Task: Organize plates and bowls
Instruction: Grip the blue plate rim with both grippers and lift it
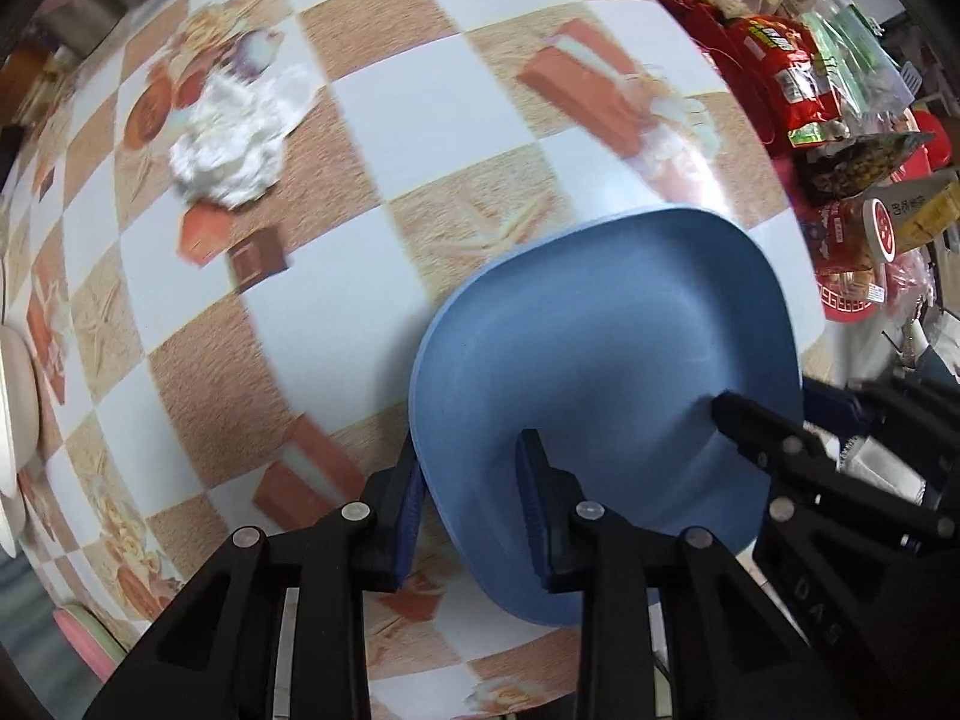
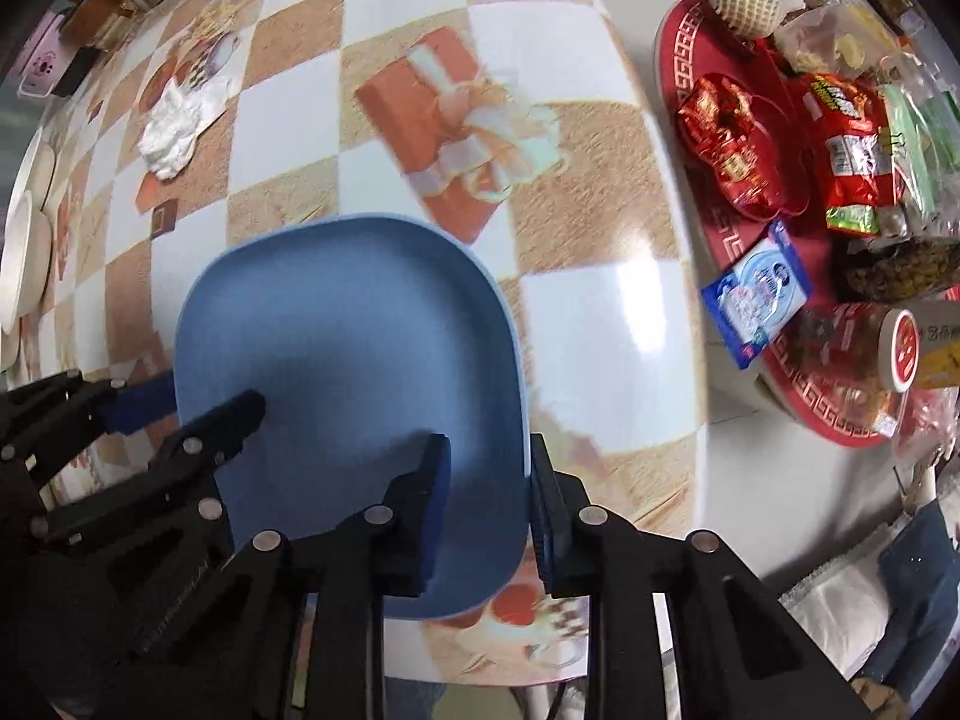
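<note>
Left gripper (image 1: 474, 510): closed down over the left rim of the blue plate (image 1: 600, 396); one pad is seen under the outside edge and one on the inner slope, so the rim is judged pinched between them.
Right gripper (image 2: 489, 495): likewise closed over the opposite rim of the same blue plate (image 2: 354, 348), one pad inside the well and one outside the edge; contact looks firm, though the exact pressure cannot be told.
Plate position: the plate is found near the front edge of the checkered tablecloth (image 1: 384, 120), between the two tools; whether its underside rests on the cloth or is just clear of it cannot be told.
Step in hand: a two-sided grasp for lifting the plate is judged to be under way.
Grip advice: both rims should be held evenly, so that the plate is kept level and is not twisted between the tools.
Lift advice: the two hands should be raised together, straight up, before any sideways travel is begun.
Hazards: the red tray (image 2: 678, 78) loaded with snack packets (image 2: 852, 150) lies to the right and should be cleared; a crumpled white tissue (image 1: 231, 150) lies farther back on the left.
Likely destination: pale dishes (image 2: 24, 252) are seen at the far left edge, where stacking may be intended.
</note>
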The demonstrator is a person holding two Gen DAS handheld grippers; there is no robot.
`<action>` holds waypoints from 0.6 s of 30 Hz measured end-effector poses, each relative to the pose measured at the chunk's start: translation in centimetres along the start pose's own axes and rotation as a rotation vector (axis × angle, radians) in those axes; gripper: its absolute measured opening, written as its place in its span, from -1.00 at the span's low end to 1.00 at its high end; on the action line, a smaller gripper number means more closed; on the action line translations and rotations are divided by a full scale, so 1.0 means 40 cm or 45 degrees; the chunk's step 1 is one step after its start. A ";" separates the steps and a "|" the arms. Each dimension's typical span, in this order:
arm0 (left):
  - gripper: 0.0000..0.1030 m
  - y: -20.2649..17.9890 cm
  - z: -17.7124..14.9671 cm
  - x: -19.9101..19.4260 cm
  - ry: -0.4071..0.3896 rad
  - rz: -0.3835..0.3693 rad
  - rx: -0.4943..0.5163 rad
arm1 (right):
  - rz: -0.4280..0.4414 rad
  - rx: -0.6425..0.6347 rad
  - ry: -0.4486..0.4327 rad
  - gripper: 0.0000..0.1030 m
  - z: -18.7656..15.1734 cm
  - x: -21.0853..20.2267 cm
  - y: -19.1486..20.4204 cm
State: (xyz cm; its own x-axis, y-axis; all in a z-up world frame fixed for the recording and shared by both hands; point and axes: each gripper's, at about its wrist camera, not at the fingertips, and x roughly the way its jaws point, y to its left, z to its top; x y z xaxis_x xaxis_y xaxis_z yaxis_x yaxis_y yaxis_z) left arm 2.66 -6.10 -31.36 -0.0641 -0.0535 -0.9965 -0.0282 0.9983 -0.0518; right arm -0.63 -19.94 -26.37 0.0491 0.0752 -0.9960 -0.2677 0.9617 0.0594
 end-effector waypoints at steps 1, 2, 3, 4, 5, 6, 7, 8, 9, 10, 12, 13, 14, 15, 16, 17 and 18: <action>-0.38 0.012 -0.007 0.000 0.002 0.008 0.003 | 0.015 -0.001 0.009 -0.47 -0.008 0.003 0.019; -0.38 0.029 -0.020 0.000 0.002 0.019 0.012 | 0.027 -0.002 0.021 -0.47 -0.015 0.005 0.041; -0.38 0.044 -0.029 -0.003 0.001 0.029 0.019 | 0.036 -0.004 0.032 -0.47 -0.022 0.009 0.059; -0.38 0.064 -0.046 -0.005 -0.003 0.046 0.024 | 0.052 -0.007 0.043 -0.47 -0.032 0.013 0.084; -0.38 0.083 -0.060 -0.006 -0.004 0.060 0.023 | 0.077 -0.012 0.058 -0.47 -0.045 0.021 0.117; -0.38 0.099 -0.073 -0.007 -0.004 0.074 0.016 | 0.101 -0.017 0.075 -0.47 -0.057 0.029 0.148; -0.38 0.121 -0.087 -0.007 -0.003 0.085 0.004 | 0.113 -0.020 0.086 -0.46 -0.066 0.035 0.171; -0.38 0.146 -0.103 -0.006 0.001 0.090 -0.015 | 0.124 -0.037 0.092 -0.46 -0.082 0.039 0.217; -0.38 0.176 -0.120 -0.005 0.007 0.096 -0.043 | 0.131 -0.053 0.099 -0.46 -0.090 0.042 0.246; -0.38 0.201 -0.133 -0.006 0.009 0.104 -0.067 | 0.143 -0.070 0.107 -0.46 -0.100 0.045 0.280; -0.38 0.254 -0.164 -0.007 0.014 0.121 -0.111 | 0.164 -0.096 0.119 -0.46 -0.119 0.050 0.348; -0.38 0.272 -0.175 -0.008 0.014 0.131 -0.124 | 0.178 -0.108 0.130 -0.46 -0.129 0.054 0.382; -0.38 0.290 -0.186 -0.008 0.013 0.137 -0.138 | 0.184 -0.115 0.136 -0.46 -0.136 0.058 0.408; -0.38 0.305 -0.194 -0.008 0.013 0.136 -0.151 | 0.179 -0.122 0.137 -0.46 -0.141 0.058 0.426; -0.38 0.320 -0.203 -0.009 0.012 0.134 -0.166 | 0.169 -0.136 0.139 -0.46 -0.146 0.060 0.446; -0.38 0.325 -0.207 -0.009 0.011 0.133 -0.176 | 0.156 -0.149 0.139 -0.46 -0.151 0.060 0.462; -0.38 0.337 -0.216 -0.013 0.010 0.126 -0.184 | 0.126 -0.169 0.134 -0.46 -0.155 0.061 0.477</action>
State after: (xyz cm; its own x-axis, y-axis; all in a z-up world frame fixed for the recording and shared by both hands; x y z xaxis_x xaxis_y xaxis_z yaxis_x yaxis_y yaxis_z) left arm -6.30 7.16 -30.97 -0.0814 0.0440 -0.9957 -0.1645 0.9847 0.0570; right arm -11.58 -3.06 -28.07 -0.0827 0.1326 -0.9877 -0.3915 0.9071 0.1546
